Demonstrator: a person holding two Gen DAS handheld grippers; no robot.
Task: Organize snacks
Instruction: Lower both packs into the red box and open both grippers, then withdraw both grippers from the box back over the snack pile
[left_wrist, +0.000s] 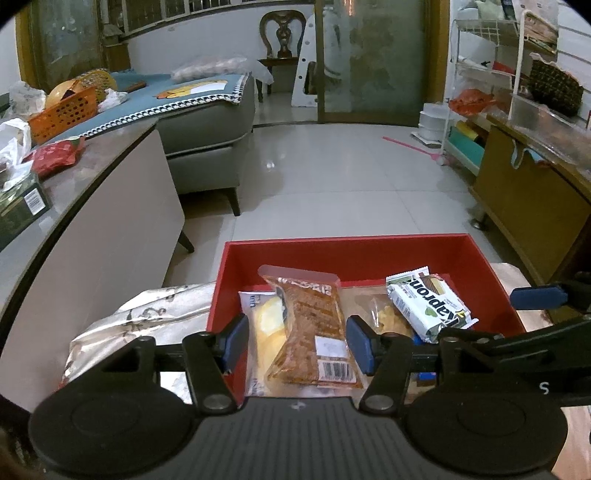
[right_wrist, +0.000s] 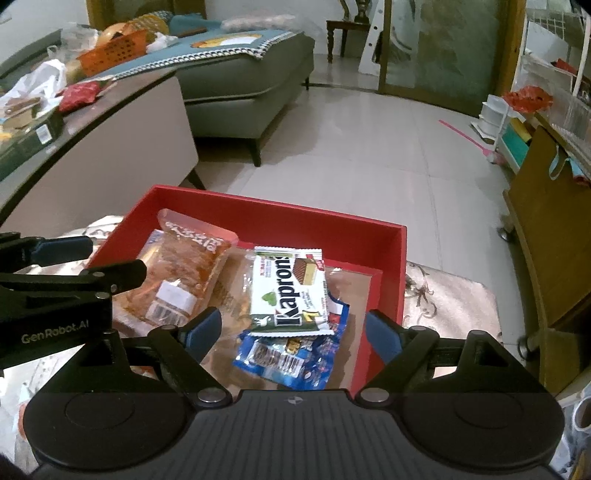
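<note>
red cardboard box (left_wrist: 369, 254) is my landmark; all the snacks i see lie inside it. orange pastry packet (left_wrist: 314, 328) lies at the left side of the box, partly over a pale yellow cake packet (left_wrist: 260, 325). white wafer packet (right_wrist: 291, 291) lies in the middle, on top of a blue foil packet (right_wrist: 295, 358). i judge all of them light, with soft and slippery film, and the pastry and wafers can break, so i would take a packet across its flat middle or at a sealed end, with gentle force. my left gripper (left_wrist: 297, 341) hangs above the pastry packet, jaws somewhat apart and pressing on nothing. my right gripper (right_wrist: 291, 332) hangs above the wafer packet, jaws wide apart, also empty.
</note>
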